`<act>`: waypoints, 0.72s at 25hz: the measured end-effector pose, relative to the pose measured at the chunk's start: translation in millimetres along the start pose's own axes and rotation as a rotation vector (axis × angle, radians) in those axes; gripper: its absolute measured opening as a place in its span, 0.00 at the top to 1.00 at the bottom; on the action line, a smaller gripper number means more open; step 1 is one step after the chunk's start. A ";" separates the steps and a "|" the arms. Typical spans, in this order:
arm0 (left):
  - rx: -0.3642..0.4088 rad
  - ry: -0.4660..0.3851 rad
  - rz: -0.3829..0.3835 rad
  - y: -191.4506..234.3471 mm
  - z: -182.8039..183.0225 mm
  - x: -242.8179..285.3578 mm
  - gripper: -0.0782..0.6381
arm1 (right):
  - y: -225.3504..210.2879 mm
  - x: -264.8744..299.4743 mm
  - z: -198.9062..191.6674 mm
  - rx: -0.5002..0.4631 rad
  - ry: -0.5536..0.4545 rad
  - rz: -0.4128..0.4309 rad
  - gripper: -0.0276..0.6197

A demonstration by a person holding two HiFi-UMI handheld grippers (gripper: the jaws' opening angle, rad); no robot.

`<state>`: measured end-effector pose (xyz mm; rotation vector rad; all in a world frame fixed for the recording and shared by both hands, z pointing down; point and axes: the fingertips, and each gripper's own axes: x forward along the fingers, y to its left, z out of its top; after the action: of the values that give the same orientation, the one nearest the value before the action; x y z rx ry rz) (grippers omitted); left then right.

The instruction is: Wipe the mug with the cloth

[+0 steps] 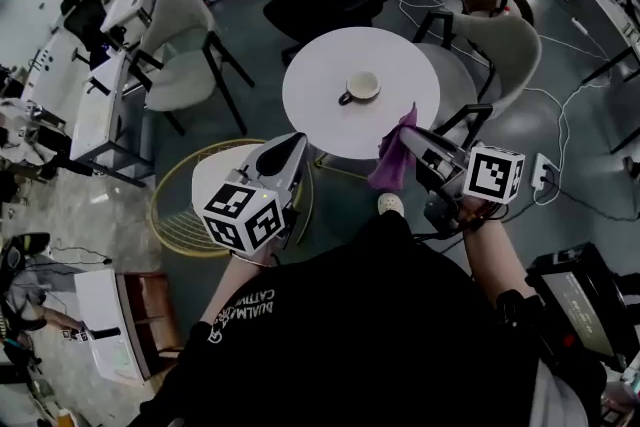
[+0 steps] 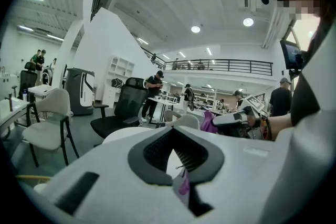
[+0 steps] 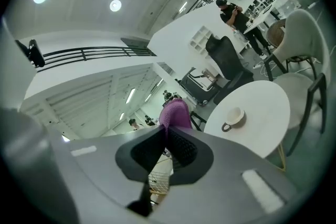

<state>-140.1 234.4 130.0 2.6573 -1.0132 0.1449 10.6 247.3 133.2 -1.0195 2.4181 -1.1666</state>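
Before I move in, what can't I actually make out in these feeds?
Mug inside: too small in head and right gripper views to tell clean from stained.
Mug, left gripper view: absent; the left gripper's body covers most of the table.
Cloth, right gripper view: only a bulge shows past the right gripper's jaws; its body hides the rest.

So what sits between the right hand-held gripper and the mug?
Only the purple cloth pinched in the right hand-held gripper, then bare white tabletop up to the mug. The right gripper view shows it best.
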 end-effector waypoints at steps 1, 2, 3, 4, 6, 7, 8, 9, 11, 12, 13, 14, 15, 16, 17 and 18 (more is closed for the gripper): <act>-0.011 0.001 -0.003 0.7 -4.8 -3.9 0.89 | -2.4 -1.3 -4.8 0.002 0.001 -0.019 0.92; -0.020 0.005 -0.004 1.7 -8.6 -6.0 0.89 | -5.1 -2.4 -7.0 0.008 -0.001 -0.037 0.92; -0.029 0.011 -0.005 2.7 -11.9 -6.9 0.89 | -8.2 -3.4 -7.5 0.016 -0.004 -0.054 0.92; -0.037 0.016 -0.006 3.7 -14.5 -6.8 0.89 | -11.5 -4.4 -6.8 0.021 -0.008 -0.069 0.92; -0.050 0.019 -0.010 6.6 -17.4 -4.7 0.89 | -15.8 -4.0 -2.9 0.025 -0.020 -0.087 0.92; -0.054 0.018 -0.015 8.9 -17.7 -3.0 0.89 | -15.8 -1.4 -0.5 0.028 -0.028 -0.086 0.92; -0.057 0.019 -0.022 12.0 -17.7 -1.5 0.89 | -14.9 2.7 1.2 0.031 -0.033 -0.084 0.93; -0.060 0.020 -0.028 15.8 -18.0 -0.4 0.89 | -13.8 7.7 1.6 0.035 -0.036 -0.083 0.93; -0.069 0.024 -0.039 23.1 -19.9 0.2 0.89 | -12.2 16.6 -0.7 0.039 -0.032 -0.087 0.93; -0.073 0.026 -0.044 25.1 -20.9 0.4 0.89 | -12.9 18.7 -1.5 0.030 -0.028 -0.093 0.93; -0.074 0.027 -0.048 25.9 -21.4 0.7 0.89 | -14.6 19.1 -1.4 0.015 -0.025 -0.105 0.93; -0.073 0.027 -0.050 25.8 -21.2 1.0 0.89 | -16.5 18.3 -0.9 0.004 -0.023 -0.118 0.93; -0.071 0.027 -0.051 25.0 -20.8 1.0 0.89 | -16.9 17.5 -0.7 0.005 -0.024 -0.123 0.93; -0.070 0.027 -0.051 23.8 -20.8 0.5 0.89 | -15.6 16.9 -1.0 0.017 -0.028 -0.120 0.93; -0.070 0.027 -0.051 22.3 -21.2 -0.2 0.89 | -13.9 16.1 -1.4 0.028 -0.032 -0.114 0.93; -0.071 0.027 -0.050 21.1 -22.1 -0.9 0.89 | -12.2 15.3 -1.8 0.032 -0.033 -0.107 0.93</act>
<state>-154.5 226.8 155.8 2.6068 -0.9250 0.1319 4.6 232.5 144.6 -1.1614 2.3372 -1.2092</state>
